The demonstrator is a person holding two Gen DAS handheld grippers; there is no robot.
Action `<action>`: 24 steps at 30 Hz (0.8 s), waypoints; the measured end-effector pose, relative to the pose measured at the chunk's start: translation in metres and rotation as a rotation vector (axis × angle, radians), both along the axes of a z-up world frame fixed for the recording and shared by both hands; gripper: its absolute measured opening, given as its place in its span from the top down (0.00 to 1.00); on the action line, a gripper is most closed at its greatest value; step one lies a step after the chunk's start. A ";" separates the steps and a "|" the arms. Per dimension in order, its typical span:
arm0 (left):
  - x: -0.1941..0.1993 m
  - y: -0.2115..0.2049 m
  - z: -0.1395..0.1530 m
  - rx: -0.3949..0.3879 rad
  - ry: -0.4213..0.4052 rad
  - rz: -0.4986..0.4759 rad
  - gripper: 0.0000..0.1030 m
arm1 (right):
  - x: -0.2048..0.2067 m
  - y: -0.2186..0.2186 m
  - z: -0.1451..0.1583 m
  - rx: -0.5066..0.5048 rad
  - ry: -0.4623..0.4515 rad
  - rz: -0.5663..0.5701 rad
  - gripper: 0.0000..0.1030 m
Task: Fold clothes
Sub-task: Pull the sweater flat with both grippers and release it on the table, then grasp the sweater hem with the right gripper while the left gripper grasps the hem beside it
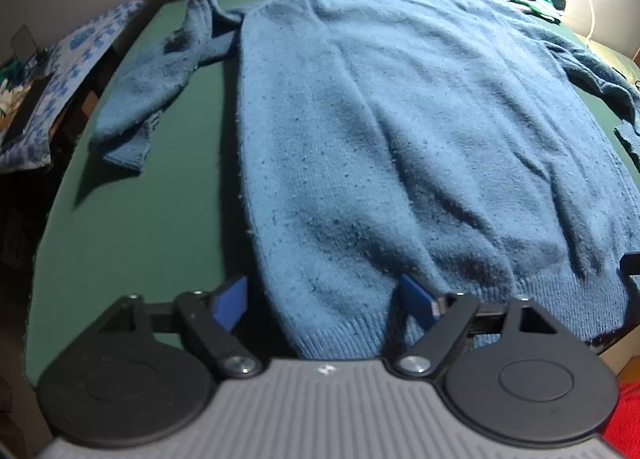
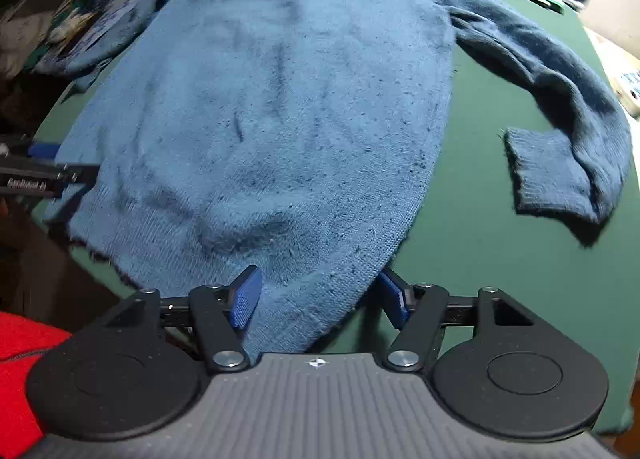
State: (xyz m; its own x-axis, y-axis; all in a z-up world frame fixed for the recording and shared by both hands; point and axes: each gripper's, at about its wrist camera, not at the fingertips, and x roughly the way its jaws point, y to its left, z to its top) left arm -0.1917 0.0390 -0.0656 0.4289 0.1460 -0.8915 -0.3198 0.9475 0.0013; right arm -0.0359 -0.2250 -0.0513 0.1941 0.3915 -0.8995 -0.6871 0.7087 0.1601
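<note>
Only legible mark: small white lettering, blurred, apparently "FanRobot AI", on the black body of the left gripper (image 2: 44, 163) at the left edge of the right wrist view; letters uncertain.

Left tongs (image 1: 324, 301) – black linkage arms, blue ribbed pads (image 1: 230, 305) – angled steeply down, jaws spread wide, pads pressing on nothing. Right tongs (image 2: 320, 301), same build, same downward tilt – jaws wide apart too, blue pads (image 2: 246, 297) clear of any grip.
</note>
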 end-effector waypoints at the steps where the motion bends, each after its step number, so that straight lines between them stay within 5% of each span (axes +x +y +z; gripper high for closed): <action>1: 0.000 0.004 -0.002 -0.022 0.005 0.019 0.09 | -0.001 0.001 -0.001 0.002 0.000 -0.029 0.36; 5: 0.001 0.011 -0.006 -0.041 0.010 0.046 0.01 | -0.004 0.005 -0.002 -0.001 -0.005 -0.119 0.34; 9: 0.001 0.010 -0.008 -0.030 -0.003 0.015 0.01 | -0.011 0.010 -0.005 0.007 0.016 -0.177 0.15; 14: 0.002 0.012 -0.008 -0.027 -0.017 -0.043 0.01 | -0.015 0.010 -0.008 0.022 0.025 -0.260 0.08; 20: 0.004 0.011 -0.008 -0.025 -0.022 -0.074 0.00 | -0.013 0.002 -0.007 0.084 0.018 -0.359 0.13; 24: 0.006 0.013 -0.008 -0.028 -0.015 -0.087 0.01 | -0.014 -0.007 -0.006 0.091 -0.033 -0.392 0.36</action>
